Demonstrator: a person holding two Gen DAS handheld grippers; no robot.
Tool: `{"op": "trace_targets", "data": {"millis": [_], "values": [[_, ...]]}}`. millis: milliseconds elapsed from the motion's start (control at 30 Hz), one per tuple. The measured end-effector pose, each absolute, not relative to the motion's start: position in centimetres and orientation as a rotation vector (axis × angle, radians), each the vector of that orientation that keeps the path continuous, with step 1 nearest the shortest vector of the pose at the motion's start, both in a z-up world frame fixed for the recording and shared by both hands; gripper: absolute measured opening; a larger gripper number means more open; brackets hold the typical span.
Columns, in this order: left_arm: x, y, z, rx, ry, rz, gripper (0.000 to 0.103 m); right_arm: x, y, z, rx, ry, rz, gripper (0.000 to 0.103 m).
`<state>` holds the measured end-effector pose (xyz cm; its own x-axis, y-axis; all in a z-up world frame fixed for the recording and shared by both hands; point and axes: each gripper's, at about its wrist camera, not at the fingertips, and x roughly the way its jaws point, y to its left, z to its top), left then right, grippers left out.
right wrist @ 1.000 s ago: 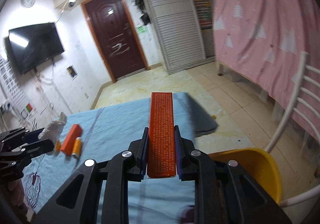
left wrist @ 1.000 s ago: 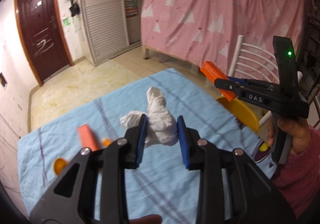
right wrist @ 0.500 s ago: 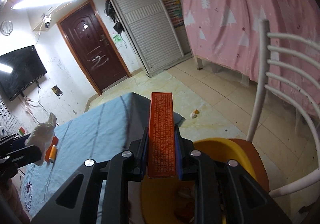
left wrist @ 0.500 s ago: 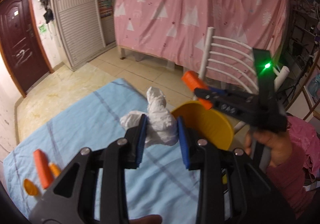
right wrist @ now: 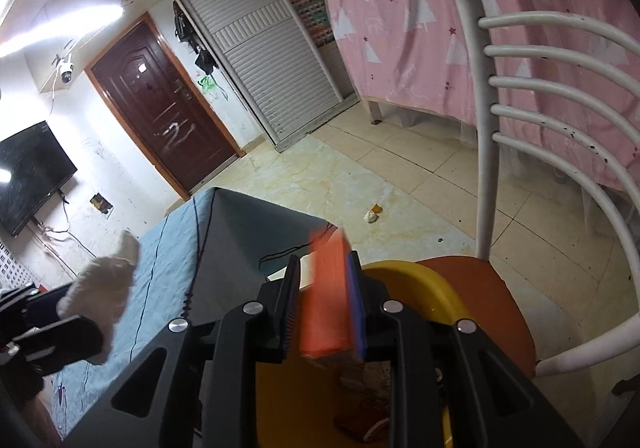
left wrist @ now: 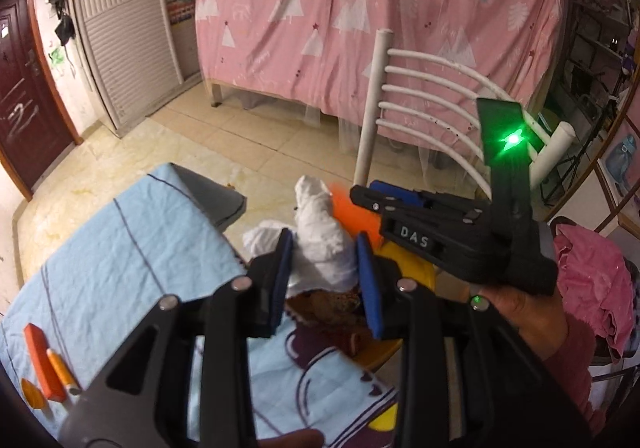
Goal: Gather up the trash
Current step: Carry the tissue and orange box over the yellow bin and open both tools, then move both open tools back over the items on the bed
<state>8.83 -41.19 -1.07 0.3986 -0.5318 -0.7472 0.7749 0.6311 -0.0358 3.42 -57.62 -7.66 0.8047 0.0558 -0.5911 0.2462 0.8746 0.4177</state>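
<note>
My left gripper (left wrist: pixel 324 276) is shut on a crumpled white tissue (left wrist: pixel 320 236) and holds it over the yellow bin (left wrist: pixel 412 268). The tissue also shows in the right wrist view (right wrist: pixel 100 288). My right gripper (right wrist: pixel 324 308) is open above the yellow bin (right wrist: pixel 416 280). The orange box (right wrist: pixel 326 304) is blurred between its jaws, leaning on the right one, and looks loose. In the left wrist view the right gripper (left wrist: pixel 362 192) shows with the orange box (left wrist: pixel 356 216) beneath it.
The bin stands on a brown-seated white chair (right wrist: pixel 484 152) beside the table with a blue cloth (left wrist: pixel 132 248). An orange block (left wrist: pixel 42 360) and an orange pen (left wrist: pixel 60 368) lie on the cloth. The bin holds scraps (right wrist: pixel 360 408). Small litter (right wrist: pixel 372 214) lies on the floor.
Both grippers have moved right, off the table and over the yellow bin. My right gripper's jaws have opened and the orange box has tilted and blurred between them. The left still grips the tissue.
</note>
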Motion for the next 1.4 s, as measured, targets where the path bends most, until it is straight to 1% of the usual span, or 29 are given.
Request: {"op": "trace_targets", "data": {"millis": [67,100,133,167,200,467,800,867,933,967,1033,1067,1133,1333,1400], "values": [[9.1,-41.6,-1.4,0.325,0.817,-0.854,0.032,3.2,-58.0,-7.5,0.506,0.625,-0.127,0.017],[9.2,-41.8,-1.6,0.314,0.821,-0.857,0.038,3.1,-58.3,-7.6,0.512,0.621,-0.13,0.017],[9.3,-41.9,-1.7,0.306,0.824,-0.857,0.052,2.8,-58.7,-7.5,0.521,0.613,-0.137,0.017],[9.4,-42.0,-1.8,0.287,0.831,-0.864,0.058,2.7,-58.9,-7.4,0.526,0.608,-0.144,0.017],[9.5,-42.1,-2.0,0.276,0.834,-0.868,0.061,2.4,-59.2,-7.4,0.532,0.602,-0.151,0.017],[9.5,-41.1,-2.6,0.268,0.854,-0.849,0.061,2.6,-58.4,-6.6,0.527,0.583,-0.141,0.017],[9.9,-36.0,-0.5,0.199,0.825,-0.797,0.063,3.1,-54.6,-4.4,0.455,0.568,-0.089,0.018],[10.0,-34.9,-0.1,0.188,0.817,-0.787,0.064,3.3,-53.9,-4.1,0.441,0.566,-0.081,0.022],[10.2,-33.8,0.4,0.177,0.807,-0.775,0.064,3.5,-53.0,-3.7,0.426,0.568,-0.067,0.033],[10.4,-33.1,0.6,0.169,0.802,-0.769,0.064,3.6,-52.7,-3.6,0.42,0.57,-0.061,0.036],[10.5,-31.9,1.0,0.159,0.795,-0.755,0.064,3.9,-51.7,-3.3,0.403,0.574,-0.047,0.048],[10.6,-31.3,1.2,0.155,0.791,-0.747,0.064,4.0,-51.1,-3.2,0.396,0.574,-0.04,0.051],[10.8,-29.8,1.6,0.145,0.778,-0.727,0.071,4.5,-49.9,-2.7,0.373,0.576,-0.02,0.058],[11.9,-25.1,2.3,0.121,0.753,-0.647,0.071,5.8,-46.2,-1.6,0.311,0.591,0.035,0.066],[12.2,-23.6,2.4,0.114,0.747,-0.623,0.071,6.4,-44.8,-1.4,0.29,0.6,0.056,0.068]]}}
